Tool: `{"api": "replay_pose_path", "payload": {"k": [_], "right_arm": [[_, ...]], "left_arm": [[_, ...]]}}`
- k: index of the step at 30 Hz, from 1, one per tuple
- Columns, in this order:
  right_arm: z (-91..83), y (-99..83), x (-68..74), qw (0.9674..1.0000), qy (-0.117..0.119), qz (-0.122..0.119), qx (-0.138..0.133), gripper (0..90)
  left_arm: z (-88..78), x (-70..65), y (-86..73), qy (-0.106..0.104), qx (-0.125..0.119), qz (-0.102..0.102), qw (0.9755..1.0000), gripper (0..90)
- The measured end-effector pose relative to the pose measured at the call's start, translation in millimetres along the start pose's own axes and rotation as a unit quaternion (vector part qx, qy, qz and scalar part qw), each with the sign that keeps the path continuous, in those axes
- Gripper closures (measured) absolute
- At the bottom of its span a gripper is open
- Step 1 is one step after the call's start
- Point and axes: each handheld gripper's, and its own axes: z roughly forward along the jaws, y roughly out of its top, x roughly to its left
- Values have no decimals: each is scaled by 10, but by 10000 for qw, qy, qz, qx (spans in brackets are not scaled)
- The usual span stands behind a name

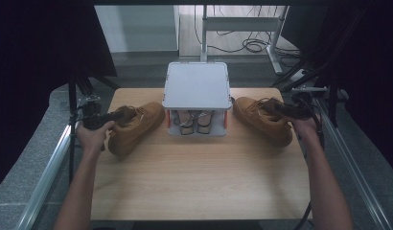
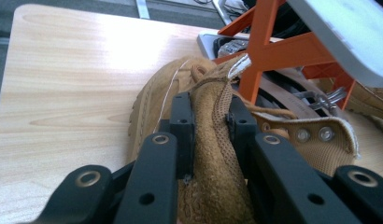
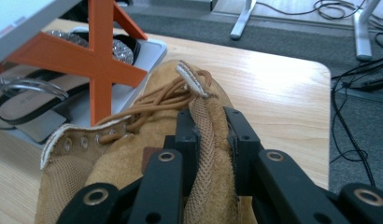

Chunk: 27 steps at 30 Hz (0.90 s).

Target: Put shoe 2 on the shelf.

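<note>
**Two boots clamped, one per claw**

Gripping the left boot (image 1: 132, 125) by its collar, left claw (image 2: 209, 122) pinching the padded suede; heel end lying hidden under the hand in the high view. Sitting mid-counter (image 1: 199, 187): one small rack (image 1: 197, 86), orange posts, grey top covering most of the sandals (image 1: 190, 120) beneath, exact count hard to make out. Gripping the right boot (image 1: 262, 119) likewise, right claw (image 3: 212, 126) squeezing its collar, toe pointing toward the rack. Counting two boots, two claws, one rack.
</note>
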Motion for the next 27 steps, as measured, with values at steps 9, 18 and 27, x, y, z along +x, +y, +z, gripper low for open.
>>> {"api": "replay_pose_path", "payload": {"k": [9, 18, 27], "right_arm": [[-237, -32, -46, 9990, 9, 285, -343, 775], [-501, 14, -23, 9961, 52, 488, -728, 774], [-699, 67, 25, 9936, 94, 469, -1021, 775]], "left_arm": [[-272, -82, 116, -243, -326, -12, 9992, 767], [-509, -156, 231, -248, -573, 46, 9980, 766], [-693, -143, 290, -213, -805, -35, 9965, 765]]}}
